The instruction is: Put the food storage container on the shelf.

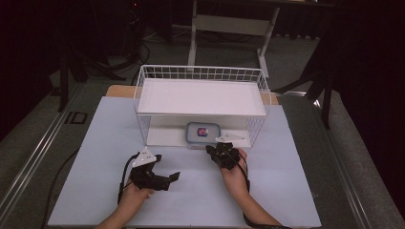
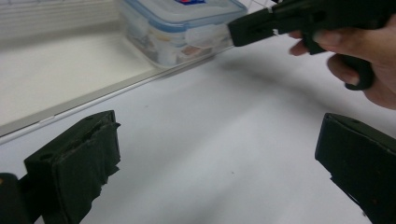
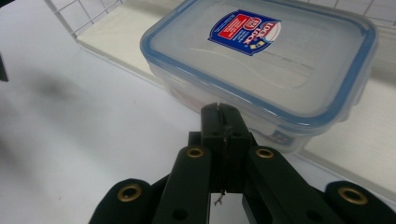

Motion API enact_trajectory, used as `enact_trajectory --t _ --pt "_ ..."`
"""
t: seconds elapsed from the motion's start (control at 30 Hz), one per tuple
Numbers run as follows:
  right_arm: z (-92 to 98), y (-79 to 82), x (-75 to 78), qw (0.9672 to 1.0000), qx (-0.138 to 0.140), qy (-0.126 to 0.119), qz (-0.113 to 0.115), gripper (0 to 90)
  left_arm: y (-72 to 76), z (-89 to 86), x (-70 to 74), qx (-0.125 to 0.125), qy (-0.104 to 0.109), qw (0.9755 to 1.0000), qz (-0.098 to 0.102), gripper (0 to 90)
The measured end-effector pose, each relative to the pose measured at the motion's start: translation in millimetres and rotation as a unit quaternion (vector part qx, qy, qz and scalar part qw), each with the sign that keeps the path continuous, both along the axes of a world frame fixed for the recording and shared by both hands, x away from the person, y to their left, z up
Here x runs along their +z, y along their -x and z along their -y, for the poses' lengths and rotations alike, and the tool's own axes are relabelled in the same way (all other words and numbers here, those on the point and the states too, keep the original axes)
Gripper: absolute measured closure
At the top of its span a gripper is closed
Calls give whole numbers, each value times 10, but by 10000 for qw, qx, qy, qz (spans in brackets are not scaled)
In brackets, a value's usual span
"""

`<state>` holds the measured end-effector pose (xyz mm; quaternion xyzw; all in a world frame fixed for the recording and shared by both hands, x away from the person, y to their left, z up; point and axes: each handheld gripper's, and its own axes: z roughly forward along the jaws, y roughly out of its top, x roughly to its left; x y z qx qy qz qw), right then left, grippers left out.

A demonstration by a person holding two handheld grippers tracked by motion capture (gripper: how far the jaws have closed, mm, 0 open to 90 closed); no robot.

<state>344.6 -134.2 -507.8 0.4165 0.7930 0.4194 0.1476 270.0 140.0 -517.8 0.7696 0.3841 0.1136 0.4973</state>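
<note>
A clear lock-lid food container (image 1: 204, 131) with a blue seal and a red-and-blue label stands on the bottom tray of a white wire rack (image 1: 143, 90), at its open front. My right gripper (image 1: 210, 149) is shut, and its tip (image 3: 219, 109) rests against the container's (image 3: 261, 60) near side. I cannot tell whether it pinches the side latch. The left gripper view shows that tip (image 2: 233, 30) at the container's (image 2: 182, 23) translucent flap. My left gripper (image 1: 167, 167) lies lower left on the white mat, open wide (image 2: 217, 154), with nothing between its jaws.
The rack's white upper shelf (image 1: 200, 95) overhangs the container. The white mat (image 1: 95, 157) covers the table, with dark metal rails at both sides. A white desk frame (image 1: 229, 28) stands on the floor behind the table.
</note>
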Motion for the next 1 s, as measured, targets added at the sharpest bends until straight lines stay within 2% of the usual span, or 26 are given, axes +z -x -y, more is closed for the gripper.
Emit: enact_trajectory --t 0.47,0.7,1.0 --pt "-131 -173 -53 10000 -47 -9 2 900 -6 -26 18 28 -2 9999 158 9" --pt "-172 -251 -47 9999 -93 -39 15 900 -10 -43 14 69 16 9998 161 9" --pt "-313 -369 -55 9999 -120 -46 17 900 5 -36 21 31 -36 9998 208 9"
